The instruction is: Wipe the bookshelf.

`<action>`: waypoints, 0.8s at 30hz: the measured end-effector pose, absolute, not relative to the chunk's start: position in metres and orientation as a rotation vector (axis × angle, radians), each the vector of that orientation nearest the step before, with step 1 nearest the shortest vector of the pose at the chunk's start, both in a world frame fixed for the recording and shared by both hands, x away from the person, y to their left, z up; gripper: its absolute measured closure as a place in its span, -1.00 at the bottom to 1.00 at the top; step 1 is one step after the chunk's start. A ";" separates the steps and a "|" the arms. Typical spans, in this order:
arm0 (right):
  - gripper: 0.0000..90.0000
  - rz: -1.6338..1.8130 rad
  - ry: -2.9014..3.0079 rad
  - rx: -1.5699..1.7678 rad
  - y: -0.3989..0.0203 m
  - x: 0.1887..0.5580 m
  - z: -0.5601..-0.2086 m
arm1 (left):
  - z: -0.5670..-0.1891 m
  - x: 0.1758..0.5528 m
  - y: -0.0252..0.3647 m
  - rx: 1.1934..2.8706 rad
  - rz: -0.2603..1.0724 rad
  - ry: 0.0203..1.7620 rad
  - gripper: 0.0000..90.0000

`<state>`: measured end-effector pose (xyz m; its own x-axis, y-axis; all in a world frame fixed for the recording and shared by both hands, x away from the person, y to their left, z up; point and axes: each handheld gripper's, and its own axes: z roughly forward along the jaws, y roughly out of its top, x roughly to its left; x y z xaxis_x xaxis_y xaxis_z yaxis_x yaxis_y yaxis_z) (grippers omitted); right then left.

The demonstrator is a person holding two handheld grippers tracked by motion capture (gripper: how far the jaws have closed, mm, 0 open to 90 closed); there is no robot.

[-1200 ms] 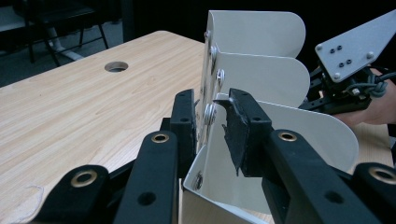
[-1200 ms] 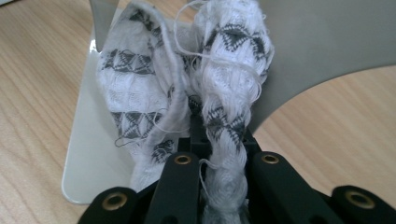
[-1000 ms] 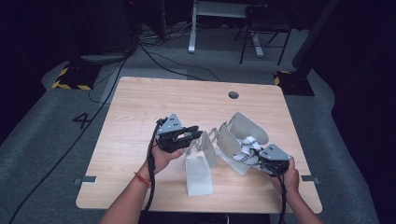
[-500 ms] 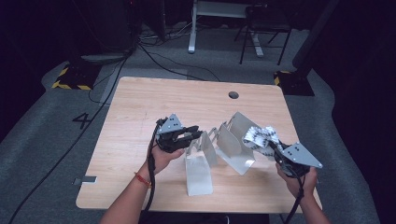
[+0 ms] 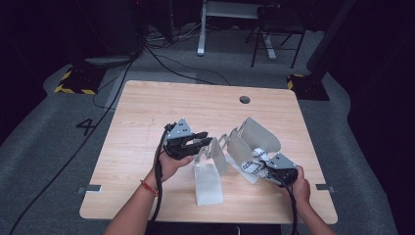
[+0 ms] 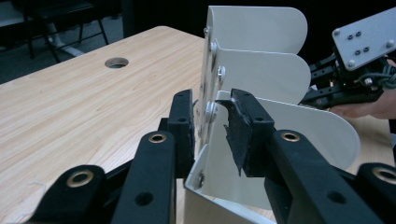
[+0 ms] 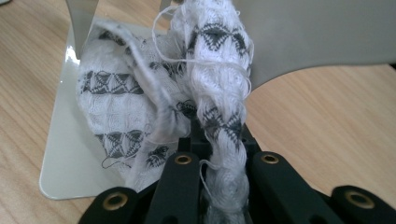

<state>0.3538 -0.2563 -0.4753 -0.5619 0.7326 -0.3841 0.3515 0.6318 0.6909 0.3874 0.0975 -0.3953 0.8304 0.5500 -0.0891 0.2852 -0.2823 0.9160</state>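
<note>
A white metal rack [image 5: 259,134] of fanned, rounded plates stands on the wooden table [image 5: 147,107]. My left gripper [image 5: 208,142] reaches in from the left, its jaws on either side of the rack's riveted spine [image 6: 211,109]. They have just been opening a little, and the pads still look pressed on the spine. My right gripper [image 5: 262,169] is shut on a bunched white cloth with a grey pattern [image 7: 215,56]. The rest of the cloth lies on the low right-hand plate [image 7: 60,154], under a raised plate.
A round cable hole [image 5: 244,100] is at the table's far side. Another flat plate of the rack [image 5: 208,188] points toward the near edge. Cables trail from both grippers. Chair and desk legs stand on the dark floor beyond.
My right gripper swung out to the right with the cloth, then came back in and down onto the right-hand plate. The left gripper has stayed in place on the rack.
</note>
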 end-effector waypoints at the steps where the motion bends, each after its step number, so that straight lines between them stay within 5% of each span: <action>1: 0.89 0.731 2.187 0.848 -0.256 0.355 -0.477 | -0.395 0.387 0.098 1.882 0.297 0.628 0.58; 11: 0.89 0.831 2.170 0.849 -0.262 0.347 -0.459 | -0.376 0.378 0.104 1.869 0.381 0.584 0.48; 24: 0.89 1.136 2.020 0.756 -0.268 0.308 -0.389 | -0.355 0.346 0.127 1.883 0.511 0.589 0.17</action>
<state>0.3076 -0.2675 -0.3891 -0.5933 0.7542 -0.2815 0.1512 0.4479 0.8812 0.3456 0.1267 -0.3552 0.7876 0.6112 0.0782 0.1631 -0.3291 0.9301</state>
